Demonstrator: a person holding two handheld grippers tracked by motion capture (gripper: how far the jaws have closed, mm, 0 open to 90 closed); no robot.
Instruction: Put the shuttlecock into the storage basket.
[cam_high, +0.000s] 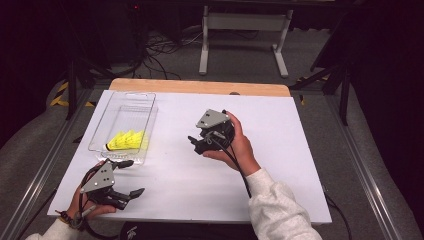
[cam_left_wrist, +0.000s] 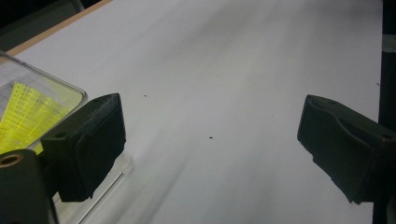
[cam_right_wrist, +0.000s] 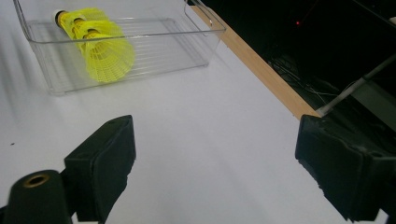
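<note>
A clear plastic bin (cam_high: 102, 125) stands on the left part of the white table (cam_high: 280, 165). In its near end lie yellow shuttlecocks (cam_high: 126, 140), nested together. My left gripper (cam_high: 131, 177) rests at the table's front left, just in front of the bin, open and holding nothing. In the left gripper view its jaws (cam_left_wrist: 210, 140) stand wide apart over bare table, with the bin's corner (cam_left_wrist: 70, 88) and the yellow shuttlecocks (cam_left_wrist: 28, 112) at left. My right gripper (cam_high: 195, 144) is at mid-table, open and pointed left toward the bin. Its own view shows the open right gripper (cam_right_wrist: 215, 158), the bin (cam_right_wrist: 205, 35) and the shuttlecocks (cam_right_wrist: 105, 56) ahead.
A wooden strip (cam_high: 200, 86) runs along the table's far edge. Behind it are a white frame leg (cam_high: 204, 45) and cables on the floor. Metal rails (cam_high: 365, 170) flank the table.
</note>
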